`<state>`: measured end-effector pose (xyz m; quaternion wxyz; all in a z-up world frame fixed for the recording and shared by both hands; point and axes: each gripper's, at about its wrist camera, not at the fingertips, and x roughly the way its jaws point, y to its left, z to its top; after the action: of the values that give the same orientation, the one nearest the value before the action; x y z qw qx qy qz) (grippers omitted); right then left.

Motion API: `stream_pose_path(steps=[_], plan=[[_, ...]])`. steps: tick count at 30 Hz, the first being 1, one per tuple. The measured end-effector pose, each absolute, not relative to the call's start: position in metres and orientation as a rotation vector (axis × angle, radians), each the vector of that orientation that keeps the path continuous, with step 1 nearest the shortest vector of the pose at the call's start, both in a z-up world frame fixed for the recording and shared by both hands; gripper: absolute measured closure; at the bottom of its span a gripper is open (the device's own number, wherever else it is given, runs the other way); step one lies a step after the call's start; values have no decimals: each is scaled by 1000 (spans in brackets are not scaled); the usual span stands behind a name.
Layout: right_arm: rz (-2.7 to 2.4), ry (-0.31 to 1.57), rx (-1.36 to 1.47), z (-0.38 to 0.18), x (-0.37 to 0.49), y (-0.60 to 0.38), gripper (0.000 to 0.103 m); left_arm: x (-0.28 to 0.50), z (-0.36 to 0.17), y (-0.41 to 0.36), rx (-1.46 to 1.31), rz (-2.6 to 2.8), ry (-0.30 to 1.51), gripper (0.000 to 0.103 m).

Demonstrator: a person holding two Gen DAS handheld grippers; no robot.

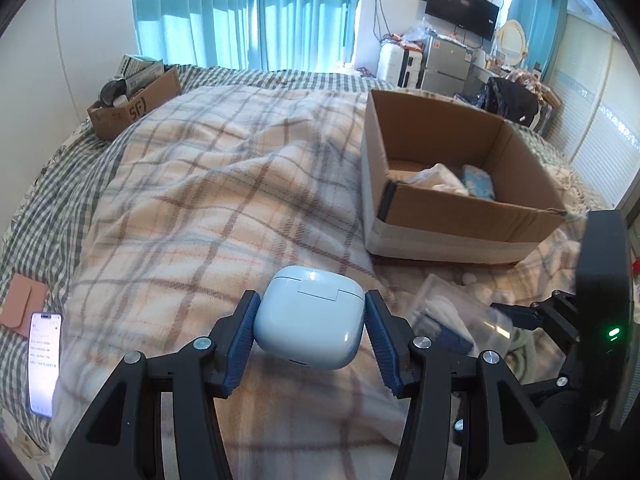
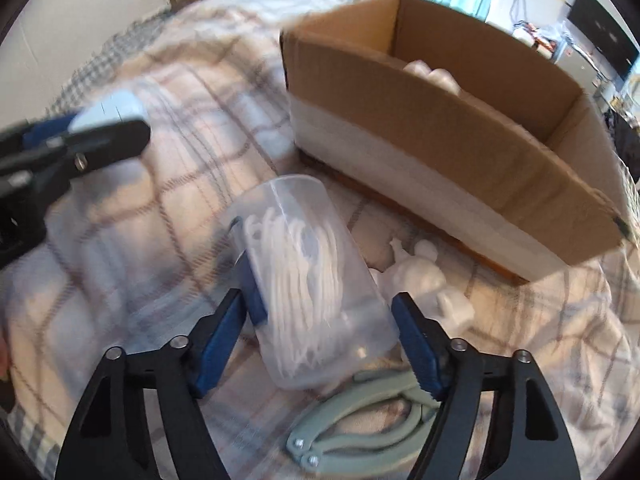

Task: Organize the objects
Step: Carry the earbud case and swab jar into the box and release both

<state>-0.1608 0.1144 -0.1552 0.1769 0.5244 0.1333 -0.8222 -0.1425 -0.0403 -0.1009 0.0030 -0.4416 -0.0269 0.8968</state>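
Left wrist view: left gripper clamped on a pale blue earbud case, both blue pads pressed to its sides, case held above the plaid blanket at lower centre. Open cardboard box sits at right centre, a white bundle and a light blue packet inside. Phone with lit screen lies at the lower left edge. Second small cardboard box at upper left, full of items. Right gripper shows at the right edge by a clear container.

Right wrist view, slightly blurred: right gripper straddles a clear plastic container of white floss picks lying on the blanket; left pad touches its side, right pad stands just apart, so jaws not clamped. Folding green hanger lies under the container at bottom centre. Box fills upper right. Left gripper with case at left edge.
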Motion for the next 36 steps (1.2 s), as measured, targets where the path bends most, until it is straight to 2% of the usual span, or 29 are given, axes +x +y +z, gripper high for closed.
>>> stream_pose_path(steps=[5,9,16,22,26,30,36], plan=[[-2439,252,1351,-112,-134,143,34,-127,-86,-31,-1352,2813,-88,49],[-2499,239,1272,-83,-114,158,35,-119,-74,-23,-1330,2788,-127,49],[-2601,213,1102,-31,-110,171,36,-119,-47,0,-1252,2785,-79,49],[-2729,223,935,37,-126,193,36,-159,-8,17,-1119,2836,-1,49],[-2792,228,839,74,-151,200,36,-197,14,21,-1054,2849,-21,49],[-2805,277,838,81,-188,196,36,-237,19,26,-1023,2848,-18,49],[-2770,281,952,39,-253,189,36,-283,-17,30,-1097,2767,-38,49]])
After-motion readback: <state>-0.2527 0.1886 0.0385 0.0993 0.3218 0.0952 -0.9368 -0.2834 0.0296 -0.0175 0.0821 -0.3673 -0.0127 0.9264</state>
